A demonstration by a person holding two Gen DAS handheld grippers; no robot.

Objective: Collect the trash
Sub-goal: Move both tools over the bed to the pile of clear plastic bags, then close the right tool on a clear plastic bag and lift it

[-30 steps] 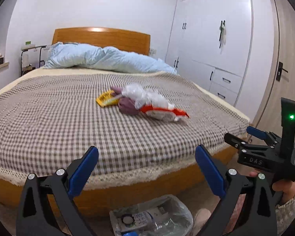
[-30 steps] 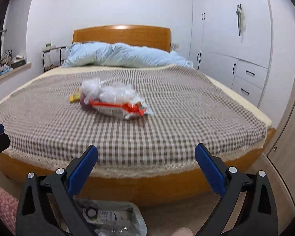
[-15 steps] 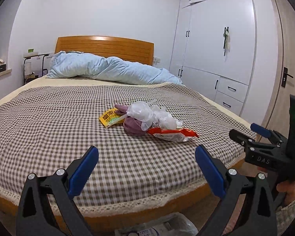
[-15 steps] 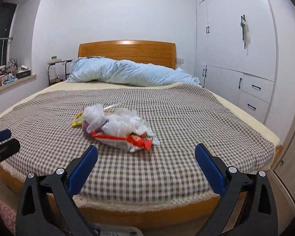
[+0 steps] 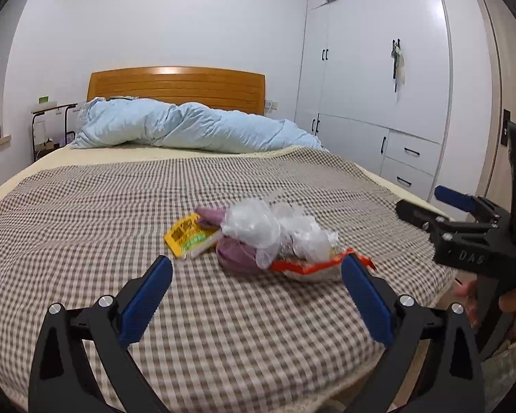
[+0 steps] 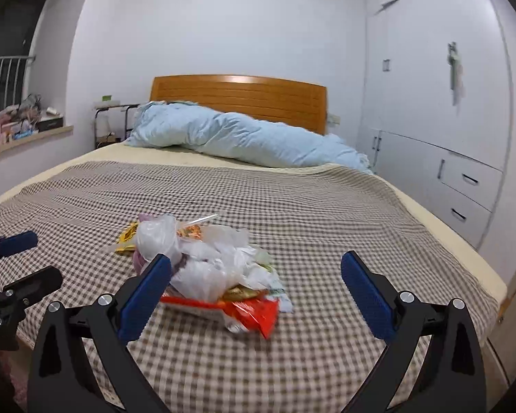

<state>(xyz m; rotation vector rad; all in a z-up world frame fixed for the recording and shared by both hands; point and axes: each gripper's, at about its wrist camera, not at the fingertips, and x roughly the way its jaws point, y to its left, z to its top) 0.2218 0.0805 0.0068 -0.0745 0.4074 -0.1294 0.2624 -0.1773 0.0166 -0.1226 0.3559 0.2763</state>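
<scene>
A heap of trash lies on the checked bedspread (image 5: 86, 213): crumpled clear plastic bags (image 5: 271, 229), a yellow packet (image 5: 189, 235), a purple piece (image 5: 235, 256) and a red-orange snack wrapper (image 5: 309, 266). In the right wrist view the same plastic bags (image 6: 206, 258) and red wrapper (image 6: 251, 309) sit just ahead. My left gripper (image 5: 256, 296) hovers open over the bed, short of the heap. My right gripper (image 6: 256, 296) is open too, its left finger level with the heap's near side. Each gripper appears in the other's view: the right one (image 5: 440, 210), the left one (image 6: 31, 258).
A rolled light-blue duvet (image 5: 189, 129) lies along the wooden headboard (image 5: 175, 86). White wardrobes with drawers (image 5: 378, 86) line the right wall. A bedside stand (image 5: 50, 117) and a cluttered window ledge (image 6: 20, 127) are at the left. A hand (image 5: 492, 306) holds the right gripper.
Both grippers rose from floor level at the bed's foot and moved forward over the bedspread toward the heap. The clear bag on the floor has dropped out of view.
</scene>
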